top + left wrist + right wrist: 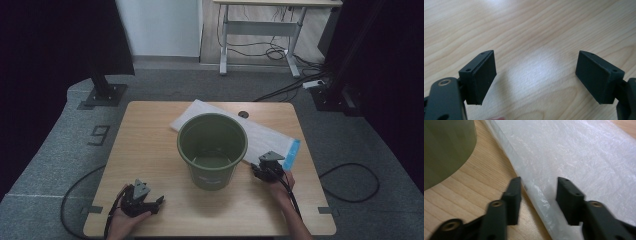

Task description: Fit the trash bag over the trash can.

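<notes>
In the high view, a flat white plastic bag with a blue end strip (260, 137) is lying slantwise across the far right part of the light wooden table (150, 145), running from the far middle down to the right. Its blue band is sitting at the near right end, and no writing on it is readable from here. A round olive-green plastic bucket (212, 150) is standing upright at the middle of the table, covering part of the bag's near edge; a pale label on the bucket's near wall is too small to read. The right gripper (261, 170) is reaching in beside the bucket, at the bag's near edge, just left of the blue band. The left gripper (159, 202) is resting low over the near left of the table, well apart from both bucket and bag.

In the left gripper view, the left gripper (535, 75) is holding its jaws wide apart over bare wood grain, with nothing between them.

In the right gripper view, the bag (584, 162) is looking translucent white and finely crinkled, with a thicker folded edge running diagonally. The right gripper (539, 192) is straddling that folded edge, jaws partly apart; whether the pads are pressing on the plastic I cannot tell. The bucket's wall (446, 147) is rising at the left, near the bag's edge. No print is showing on the plastic here.
</notes>
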A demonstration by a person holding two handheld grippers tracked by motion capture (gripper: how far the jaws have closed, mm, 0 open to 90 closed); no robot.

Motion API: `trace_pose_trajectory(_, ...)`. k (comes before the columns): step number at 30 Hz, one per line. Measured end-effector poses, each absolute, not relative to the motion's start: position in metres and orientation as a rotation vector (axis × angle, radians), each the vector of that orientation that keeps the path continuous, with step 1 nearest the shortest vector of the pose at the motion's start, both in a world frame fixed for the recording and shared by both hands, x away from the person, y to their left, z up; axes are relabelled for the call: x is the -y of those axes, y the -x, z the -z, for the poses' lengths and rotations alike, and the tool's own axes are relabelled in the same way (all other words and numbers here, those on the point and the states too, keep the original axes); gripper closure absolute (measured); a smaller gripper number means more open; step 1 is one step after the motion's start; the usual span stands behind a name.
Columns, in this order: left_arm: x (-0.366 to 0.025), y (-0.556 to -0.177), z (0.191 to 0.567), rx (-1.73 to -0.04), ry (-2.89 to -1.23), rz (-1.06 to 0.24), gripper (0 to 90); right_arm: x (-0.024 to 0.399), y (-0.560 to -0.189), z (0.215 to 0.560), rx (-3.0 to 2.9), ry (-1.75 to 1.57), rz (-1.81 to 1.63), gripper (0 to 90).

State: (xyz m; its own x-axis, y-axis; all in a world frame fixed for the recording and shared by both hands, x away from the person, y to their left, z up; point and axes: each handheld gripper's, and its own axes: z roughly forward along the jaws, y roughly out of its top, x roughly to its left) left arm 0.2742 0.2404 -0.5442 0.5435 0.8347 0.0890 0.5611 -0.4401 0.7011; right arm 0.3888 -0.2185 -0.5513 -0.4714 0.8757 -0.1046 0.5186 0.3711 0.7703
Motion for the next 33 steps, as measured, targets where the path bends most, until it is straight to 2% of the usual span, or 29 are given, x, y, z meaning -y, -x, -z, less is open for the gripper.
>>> trace_pose_trajectory(2, -0.241, -0.274, 0.544, -1.124, -2.157, -0.573, 16.1, 0.223, -0.39, 0.551, -2.125, -1.219, -0.937, 71.6)
trace_pose_trajectory(3, -0.243, -0.273, 0.544, -1.125, -2.15, -0.571, 16.1, 0.223, -0.39, 0.551, -2.125, -1.219, -0.937, 71.6)
trace_pose_trajectory(4, -0.245, -0.273, 0.544, -1.131, -2.142, -0.567, 16.1, 0.229, -0.389, 0.552, -2.128, -1.236, -0.953, 80.5)
trace_pose_trajectory(5, -0.245, -0.273, 0.544, -1.131, -2.142, -0.567, 16.1, 0.229, -0.389, 0.552, -2.128, -1.236, -0.953, 80.5)
trace_pose_trajectory(6, -0.246, -0.273, 0.544, -1.133, -2.14, -0.566, 16.1, 0.235, -0.386, 0.551, -2.125, -1.243, -0.942, 84.8)
trace_pose_trajectory(9, -0.248, -0.273, 0.544, -1.13, -2.139, -0.565, 16.1, 0.24, -0.379, 0.55, -2.13, -1.249, -0.911, 85.8)
trace_pose_trajectory(10, -0.248, -0.273, 0.543, -1.127, -2.137, -0.562, 16.1, 0.249, -0.363, 0.548, -2.115, -1.245, -0.896, 86.8)
trace_pose_trajectory(17, -0.241, -0.292, 0.533, -1.084, -2.113, -0.579, 16.8, 0.287, -0.318, 0.55, -2.06, -1.317, -0.881, 86.7)
trace_pose_trajectory(23, -0.237, -0.3, 0.533, -1.058, -2.106, -0.538, 16.8, 0.301, -0.3, 0.551, -2.015, -1.362, -0.864, 78.7)
trace_pose_trajectory(24, -0.236, -0.302, 0.534, -1.054, -2.117, -0.547, 16.9, 0.3, -0.298, 0.55, -2.007, -1.376, -0.867, 67.0)
trace_pose_trajectory(25, -0.236, -0.304, 0.535, -1.059, -2.125, -0.558, 16.9, 0.3, -0.298, 0.55, -2.007, -1.376, -0.867, 67.0)
trace_pose_trajectory(26, -0.237, -0.308, 0.534, -1.077, -2.118, -0.561, 17.8, 0.292, -0.3, 0.547, -1.991, -1.345, -0.886, 53.9)
trace_pose_trajectory(27, -0.237, -0.308, 0.534, -1.077, -2.118, -0.561, 17.8, 0.292, -0.3, 0.547, -1.991, -1.345, -0.886, 53.9)
trace_pose_trajectory(28, -0.239, -0.31, 0.533, -1.105, -2.091, -0.552, 17.9, 0.279, -0.303, 0.543, -1.973, -1.316, -0.899, 48.7)
trace_pose_trajectory(31, -0.24, -0.307, 0.534, -1.118, -2.074, -0.545, 18.0, 0.26, -0.307, 0.538, -1.977, -1.272, -0.935, 46.5)
trace_pose_trajectory(33, -0.239, -0.305, 0.537, -1.104, -2.127, -0.564, 17.7, 0.229, -0.322, 0.534, -2.032, -1.171, -0.973, 45.8)
